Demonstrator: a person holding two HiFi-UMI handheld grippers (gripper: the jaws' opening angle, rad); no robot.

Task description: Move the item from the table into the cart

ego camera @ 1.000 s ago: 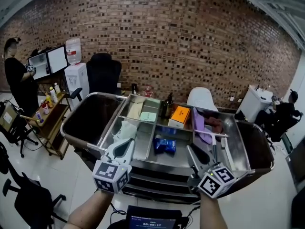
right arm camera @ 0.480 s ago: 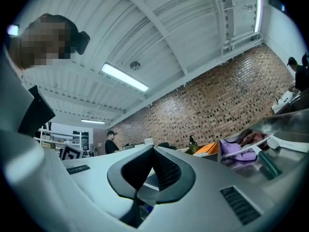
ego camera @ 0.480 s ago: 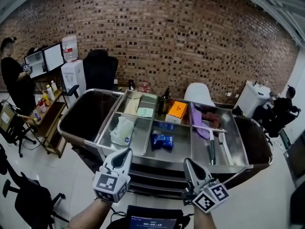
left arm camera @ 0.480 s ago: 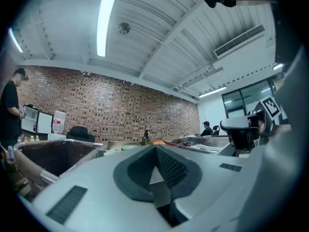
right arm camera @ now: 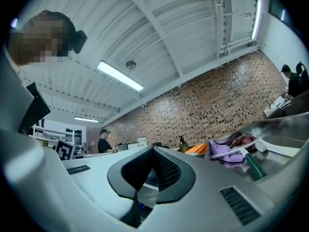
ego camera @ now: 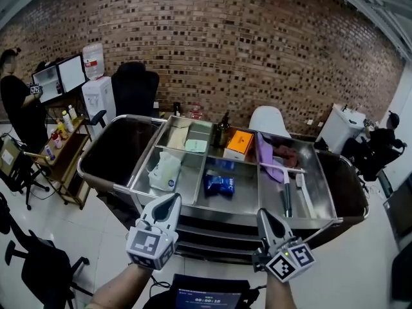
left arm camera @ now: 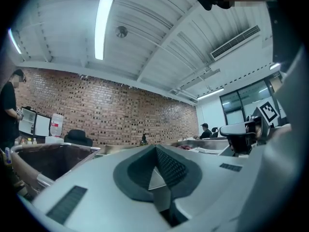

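The steel cart [ego camera: 248, 206] stands in front of me, split into several compartments. A white bag [ego camera: 165, 172] lies in the left one and a blue packet [ego camera: 219, 184] in the middle. The right one holds a dark-handled brush [ego camera: 286, 201], a white brush [ego camera: 302, 195] and a purple cloth [ego camera: 266, 154]. My left gripper [ego camera: 172, 199] hovers before the cart's front edge, shut and empty; its jaws meet at the tip [left arm camera: 155, 151]. My right gripper [ego camera: 262, 213] is beside it, also short of the cart, shut on nothing [right arm camera: 153, 151]. The brushes and cloth show at the right of the right gripper view [right arm camera: 241, 151].
An orange box [ego camera: 240, 144], a dark bottle [ego camera: 224, 132] and pale packets [ego camera: 196, 145] fill the cart's back compartments. Dark bins [ego camera: 116, 153] [ego camera: 344, 185] hang at both ends. A screen [ego camera: 206, 298] sits below my hands. A person [ego camera: 18, 102] stands far left by a shelf trolley [ego camera: 61, 148].
Both grippers have drawn back from the cart toward me and sunk a little. The right gripper has left the right compartment and its jaws have closed; the dark-handled brush now lies in that compartment.
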